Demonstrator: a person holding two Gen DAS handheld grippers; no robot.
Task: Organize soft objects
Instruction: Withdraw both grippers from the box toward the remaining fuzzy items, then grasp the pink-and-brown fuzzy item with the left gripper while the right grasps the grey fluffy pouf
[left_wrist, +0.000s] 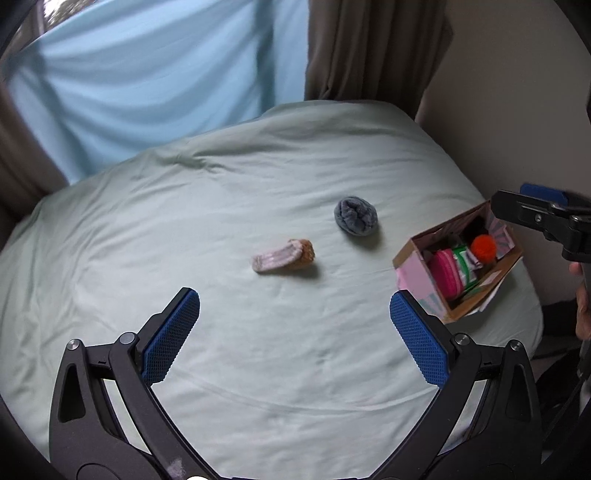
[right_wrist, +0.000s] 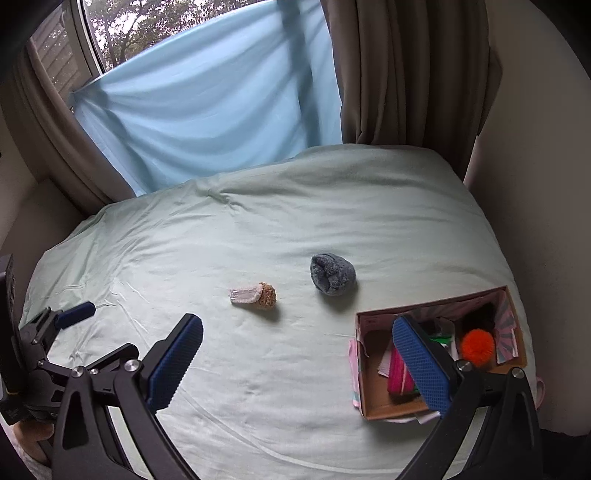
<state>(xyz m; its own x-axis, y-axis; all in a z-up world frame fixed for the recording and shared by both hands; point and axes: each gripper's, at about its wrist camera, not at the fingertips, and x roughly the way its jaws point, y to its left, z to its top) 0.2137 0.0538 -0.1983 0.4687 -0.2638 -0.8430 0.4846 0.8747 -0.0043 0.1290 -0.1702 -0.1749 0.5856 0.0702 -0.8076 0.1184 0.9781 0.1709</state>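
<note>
Pickup step, judged: my left gripper and right gripper hover spread and empty; pink-and-tan sock and grey sock ball lie on bedsheet, box part-filled; next, I close on one.

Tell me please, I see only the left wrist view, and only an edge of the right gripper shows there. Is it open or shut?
Observer: Open. In the right wrist view the right gripper has its jaws wide apart and holds nothing.
Operator: Where is it, compared with the cardboard box?
Observer: Its right finger overlaps the near part of the cardboard box in that view; the other finger is over the bed sheet.
Operator: Is there room left in the box?
Observer: Yes. Bare cardboard floor shows in its near left corner, beside the pink soft item.
</note>
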